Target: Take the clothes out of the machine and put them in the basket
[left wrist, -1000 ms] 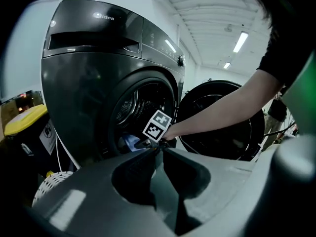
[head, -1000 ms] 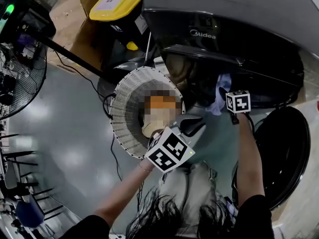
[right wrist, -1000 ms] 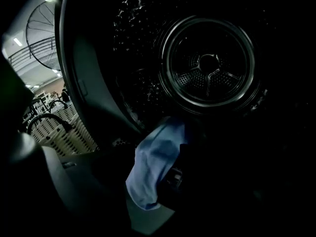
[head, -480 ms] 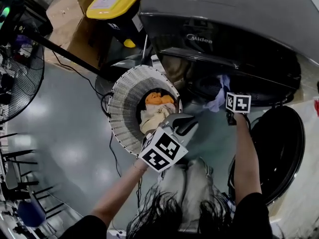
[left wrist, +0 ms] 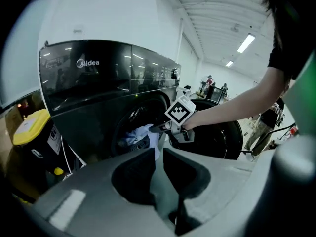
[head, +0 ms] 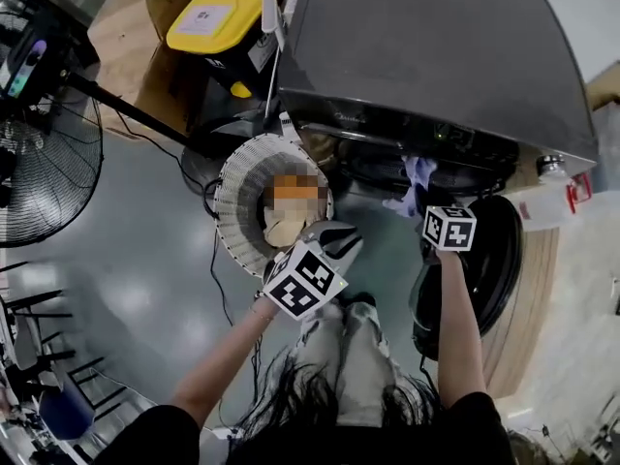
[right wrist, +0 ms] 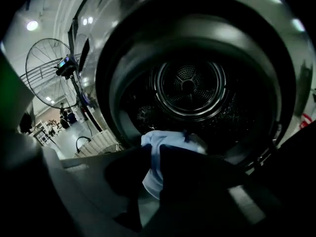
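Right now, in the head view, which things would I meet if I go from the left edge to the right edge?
Floor fan → white basket → light blue garment → white container.

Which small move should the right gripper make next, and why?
Probably draw the right gripper back out of the drum and towards the basket. Its jaws have just closed on the light blue garment, which lies at the drum's mouth, and the basket stands beside the machine with clothes inside.
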Available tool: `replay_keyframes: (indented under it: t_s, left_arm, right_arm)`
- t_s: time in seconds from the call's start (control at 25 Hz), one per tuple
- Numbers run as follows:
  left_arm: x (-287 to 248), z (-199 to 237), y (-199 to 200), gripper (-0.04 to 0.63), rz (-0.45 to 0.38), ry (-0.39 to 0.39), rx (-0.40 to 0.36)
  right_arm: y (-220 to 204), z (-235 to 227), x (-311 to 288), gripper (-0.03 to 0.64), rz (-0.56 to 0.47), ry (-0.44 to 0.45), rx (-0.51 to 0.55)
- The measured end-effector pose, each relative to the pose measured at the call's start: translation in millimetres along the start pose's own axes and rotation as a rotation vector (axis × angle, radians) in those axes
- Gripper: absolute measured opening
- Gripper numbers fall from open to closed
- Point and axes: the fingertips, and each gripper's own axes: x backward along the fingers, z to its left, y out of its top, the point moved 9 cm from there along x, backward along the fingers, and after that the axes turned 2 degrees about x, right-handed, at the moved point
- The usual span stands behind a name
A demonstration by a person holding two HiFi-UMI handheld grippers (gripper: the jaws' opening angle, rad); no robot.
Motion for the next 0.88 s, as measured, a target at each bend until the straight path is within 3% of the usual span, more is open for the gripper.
replay_keyframes:
  t_s: [0.2,0.6,0.88]
  left_arm:
    - [19,-14,25,0.046,0.040,0.008,-0.027]
    - [27,-39,55,0.100,0.073,0.034,-0.048]
    - [31,-49,66,0.183,0.076,0.069,-0.046]
  right_arm:
    - [28,19,57,0.072,-0.034,0.045,-0.028]
    - [67,62,154,0.072,-0.069,0.132,0.014]
    - [100,81,213,0.072,-0.147,0.194,0.075]
